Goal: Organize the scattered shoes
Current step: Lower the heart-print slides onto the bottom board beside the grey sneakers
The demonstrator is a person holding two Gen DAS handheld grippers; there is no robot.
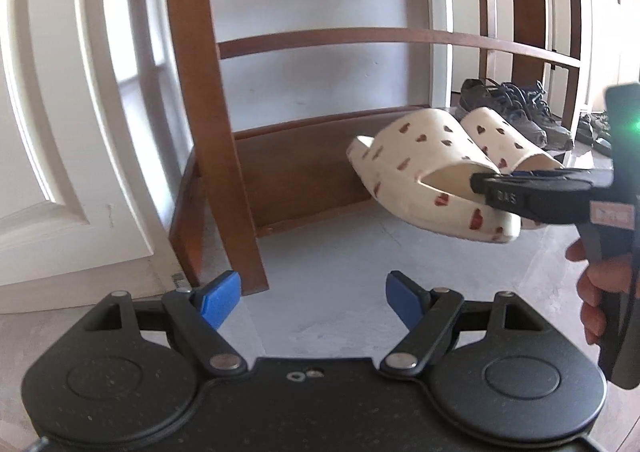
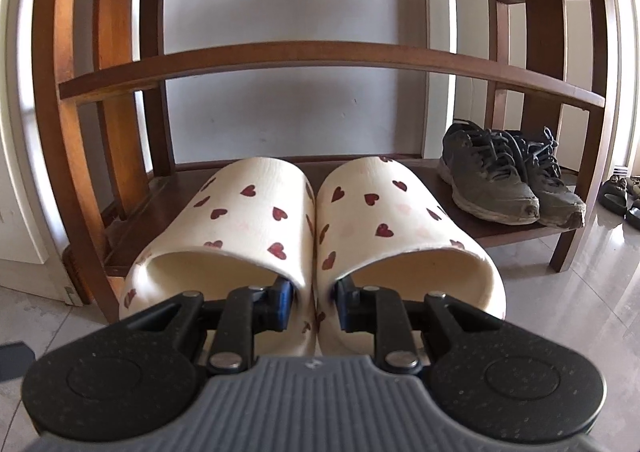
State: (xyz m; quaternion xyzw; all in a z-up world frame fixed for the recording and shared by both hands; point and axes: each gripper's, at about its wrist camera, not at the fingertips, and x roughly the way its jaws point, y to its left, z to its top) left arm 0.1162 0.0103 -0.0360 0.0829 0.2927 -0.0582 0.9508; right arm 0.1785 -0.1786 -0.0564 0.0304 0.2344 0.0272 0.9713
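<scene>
Wooden shoe rack (image 2: pixel 320 64) against a pale wall, standing on a glossy light tiled floor (image 2: pixel 560 312). Bottom shelf (image 2: pixel 504 228) carrying a pair of worn grey sneakers (image 2: pixel 500 180) at the right end, side by side, toes out toward the front edge. Middle shelf showing only its front rail from here, so can't tell what's on it. Off to the right, past the rack leg, a few dark sandals (image 2: pixel 618 196) right on the tiles.

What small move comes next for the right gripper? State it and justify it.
Probably carry the pair of cream heart-print slippers forward onto the wooden rack's bottom shelf: the right gripper pinches their inner walls, they hang above the floor, and the shelf beside the grey sneakers looks free.
</scene>
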